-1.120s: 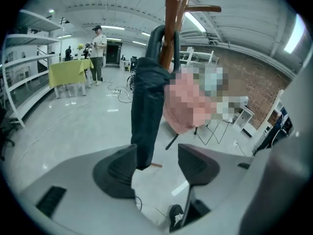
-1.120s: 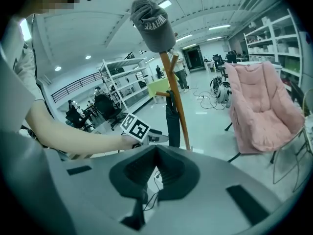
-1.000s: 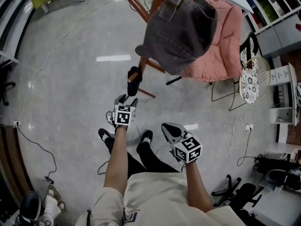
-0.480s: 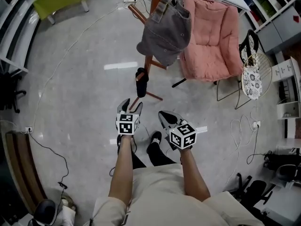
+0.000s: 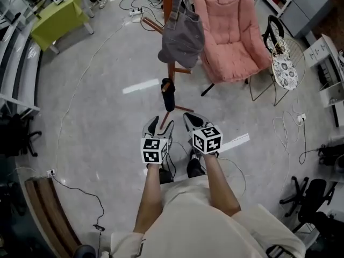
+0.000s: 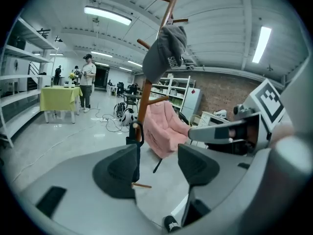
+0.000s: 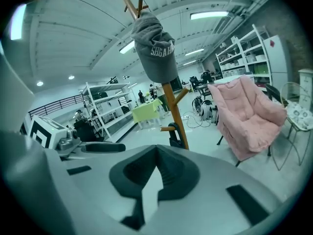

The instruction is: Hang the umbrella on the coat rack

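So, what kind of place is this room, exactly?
Probably a large lab or workshop hall, not a home: there is open metal shelving along the walls, strip lights overhead, and an office chair at the side.

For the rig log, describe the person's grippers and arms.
The left gripper and right gripper match: light grey bodies, dark rounded pads, each topped by a white cube printed with black square markers. The person wears a cream short-sleeved top, and the forearms are uncovered.

Smooth wooden coat rack, soft cloth cap, plush cloth armchair, glossy polished floor.
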`<state>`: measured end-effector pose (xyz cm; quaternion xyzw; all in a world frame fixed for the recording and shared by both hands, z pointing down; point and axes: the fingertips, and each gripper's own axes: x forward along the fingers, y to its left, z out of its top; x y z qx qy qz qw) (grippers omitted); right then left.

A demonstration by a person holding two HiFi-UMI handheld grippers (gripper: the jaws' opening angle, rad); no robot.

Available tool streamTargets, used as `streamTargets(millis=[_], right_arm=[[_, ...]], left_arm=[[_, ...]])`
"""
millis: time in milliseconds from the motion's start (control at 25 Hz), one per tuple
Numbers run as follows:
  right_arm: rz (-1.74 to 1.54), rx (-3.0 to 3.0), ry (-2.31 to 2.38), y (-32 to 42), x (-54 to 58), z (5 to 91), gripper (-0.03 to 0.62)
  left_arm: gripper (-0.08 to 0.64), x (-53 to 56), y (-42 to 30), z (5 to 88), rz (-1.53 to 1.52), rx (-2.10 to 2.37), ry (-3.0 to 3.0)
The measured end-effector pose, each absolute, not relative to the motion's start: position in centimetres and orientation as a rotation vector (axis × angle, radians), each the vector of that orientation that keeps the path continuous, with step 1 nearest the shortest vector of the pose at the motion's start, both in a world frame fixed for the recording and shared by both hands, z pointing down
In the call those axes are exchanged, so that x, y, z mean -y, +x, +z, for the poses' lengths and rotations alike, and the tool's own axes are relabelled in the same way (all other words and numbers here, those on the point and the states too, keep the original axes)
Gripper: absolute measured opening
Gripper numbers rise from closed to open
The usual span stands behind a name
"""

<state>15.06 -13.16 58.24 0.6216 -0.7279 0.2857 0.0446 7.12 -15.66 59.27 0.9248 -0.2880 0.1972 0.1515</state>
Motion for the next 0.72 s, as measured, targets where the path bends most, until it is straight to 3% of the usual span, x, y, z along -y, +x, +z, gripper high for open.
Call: streamTargets(millis=[720], right_arm=[[0.900, 2.066, 2.090, 11.1, 10.1, 57.3, 0.005]], left_arm=[[0.250, 15.4, 1.1, 56.0, 0.575, 0.691, 2.747]])
